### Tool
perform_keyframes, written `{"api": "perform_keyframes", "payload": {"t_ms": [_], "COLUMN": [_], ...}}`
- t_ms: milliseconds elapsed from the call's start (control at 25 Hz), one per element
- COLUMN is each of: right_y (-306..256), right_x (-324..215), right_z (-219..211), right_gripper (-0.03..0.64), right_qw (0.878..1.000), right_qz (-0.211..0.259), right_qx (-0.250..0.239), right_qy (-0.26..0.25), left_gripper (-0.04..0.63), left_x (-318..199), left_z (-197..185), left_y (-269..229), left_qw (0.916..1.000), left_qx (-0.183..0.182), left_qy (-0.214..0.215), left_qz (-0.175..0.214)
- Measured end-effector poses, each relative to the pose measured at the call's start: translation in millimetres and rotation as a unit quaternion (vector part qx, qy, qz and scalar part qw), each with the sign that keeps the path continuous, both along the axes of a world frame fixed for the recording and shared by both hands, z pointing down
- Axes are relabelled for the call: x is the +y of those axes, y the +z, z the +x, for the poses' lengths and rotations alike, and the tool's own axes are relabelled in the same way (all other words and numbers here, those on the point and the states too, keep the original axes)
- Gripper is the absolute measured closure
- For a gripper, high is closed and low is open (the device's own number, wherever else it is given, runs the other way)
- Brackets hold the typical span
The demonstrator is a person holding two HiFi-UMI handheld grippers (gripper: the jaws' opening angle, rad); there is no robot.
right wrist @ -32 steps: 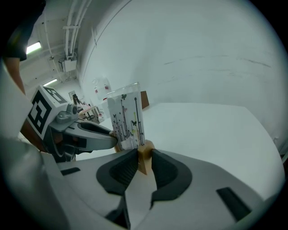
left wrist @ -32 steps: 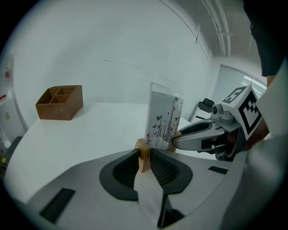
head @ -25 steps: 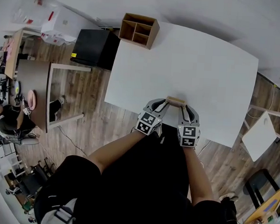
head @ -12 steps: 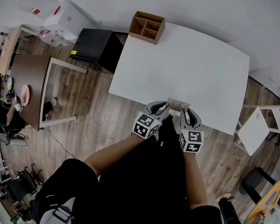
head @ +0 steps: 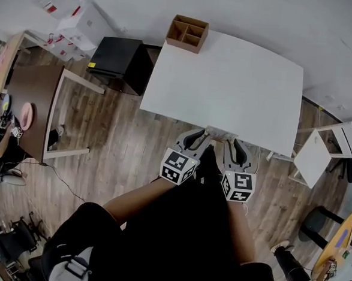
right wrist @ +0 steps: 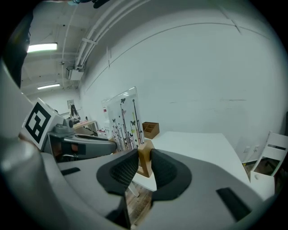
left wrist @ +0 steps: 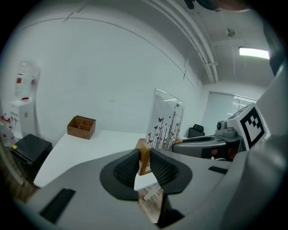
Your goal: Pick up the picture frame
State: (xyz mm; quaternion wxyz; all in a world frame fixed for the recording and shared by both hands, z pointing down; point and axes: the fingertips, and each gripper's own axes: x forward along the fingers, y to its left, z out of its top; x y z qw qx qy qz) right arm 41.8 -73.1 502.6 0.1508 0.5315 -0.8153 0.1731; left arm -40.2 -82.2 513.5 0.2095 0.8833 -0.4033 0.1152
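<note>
Head view: left tool, right tool pinch picture frame beside white table.

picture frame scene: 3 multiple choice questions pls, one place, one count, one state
1. Where is the wooden box? A far left corner of the white table B on the floor C on the black cabinet
2. How many grippers hold the picture frame? A none B one C two
3. The picture frame is A flat on the table B upright, lifted off the table C inside the box
1 A: it sits at that corner. 2 C: left gripper, jaws closing, and right gripper both pinch it. 3 B: the table lies below it.
</note>
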Motion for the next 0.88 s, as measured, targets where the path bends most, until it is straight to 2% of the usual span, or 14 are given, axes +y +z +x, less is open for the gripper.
{"api": "perform_keyframes", "payload": {"t_ms": [400,880], "right_y": [-46,-62], "right_x": [36,56], "right_z": [-12,-7], "right_gripper": [0.522,0.528], "right_qw": [0.998,0.996], "right_qz": [0.058,0.084], "right_qx": [-0.002,-0.001], "right_qy": [0.016,0.043], "left_gripper": [0.518,0.522], "left_x": [33,49], "left_z": [-12,-8], "left_y": [-48,-65], "left_qw": [0.9977,0.9963], "left_qx": [0.011,0.012], "left_qy": [-0.022,-0.011], "left_qz": [0.063,0.084]}}
